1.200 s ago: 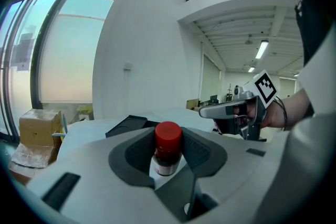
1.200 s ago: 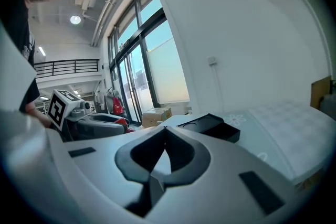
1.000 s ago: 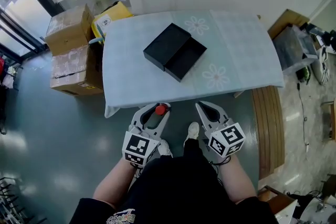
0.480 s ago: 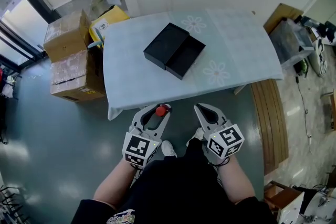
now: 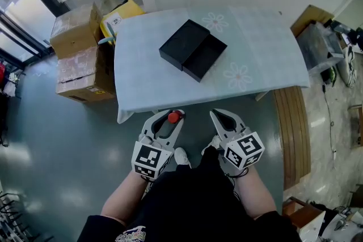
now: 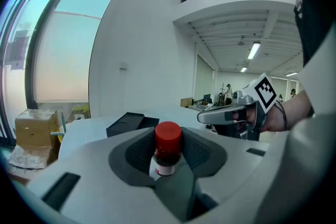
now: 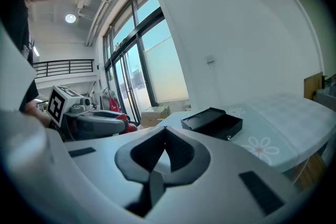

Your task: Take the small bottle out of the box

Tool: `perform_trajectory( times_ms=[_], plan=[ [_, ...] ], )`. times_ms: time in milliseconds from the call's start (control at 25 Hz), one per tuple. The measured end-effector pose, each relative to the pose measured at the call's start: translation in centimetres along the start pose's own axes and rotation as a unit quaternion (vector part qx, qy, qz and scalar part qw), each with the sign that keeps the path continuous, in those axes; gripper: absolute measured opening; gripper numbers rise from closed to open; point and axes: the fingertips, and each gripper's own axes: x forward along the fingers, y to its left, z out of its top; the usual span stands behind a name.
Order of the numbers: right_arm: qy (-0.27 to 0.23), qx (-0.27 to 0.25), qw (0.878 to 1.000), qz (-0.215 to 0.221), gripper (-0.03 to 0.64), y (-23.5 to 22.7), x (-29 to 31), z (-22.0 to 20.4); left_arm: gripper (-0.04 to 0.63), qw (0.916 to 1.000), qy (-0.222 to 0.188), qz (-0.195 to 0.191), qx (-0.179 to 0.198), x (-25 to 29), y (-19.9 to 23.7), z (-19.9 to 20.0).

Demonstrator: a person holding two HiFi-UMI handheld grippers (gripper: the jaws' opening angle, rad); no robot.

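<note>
1. Your left hand-held gripper (image 5: 166, 119) is clamped on the small red-capped bottle (image 6: 167, 150), which stands upright.
2. Your right hand-held gripper (image 5: 221, 117) has its jaws together and holds nothing.
3. The open black box (image 5: 193, 50) lies on the desk (image 5: 261, 48) at 12 o'clock, well apart from the bottle.

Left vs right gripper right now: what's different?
The left gripper is closed on a small red-capped bottle; the right gripper holds nothing. The left gripper's jaws stand apart around the bottle; the right gripper's jaws meet. Shared: both sit short of the table, clear of the black box.
</note>
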Motion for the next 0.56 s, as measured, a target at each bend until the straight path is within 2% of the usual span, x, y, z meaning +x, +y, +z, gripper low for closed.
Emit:
perform_trajectory(
  times_ms=[560],
  plan=[
    [-0.007, 0.002, 1.0, -0.001, 0.023, 0.2, -0.66, 0.07, 0.162, 1.0, 0.001, -0.003, 0.002, 0.02, -0.91, -0.27]
  ],
)
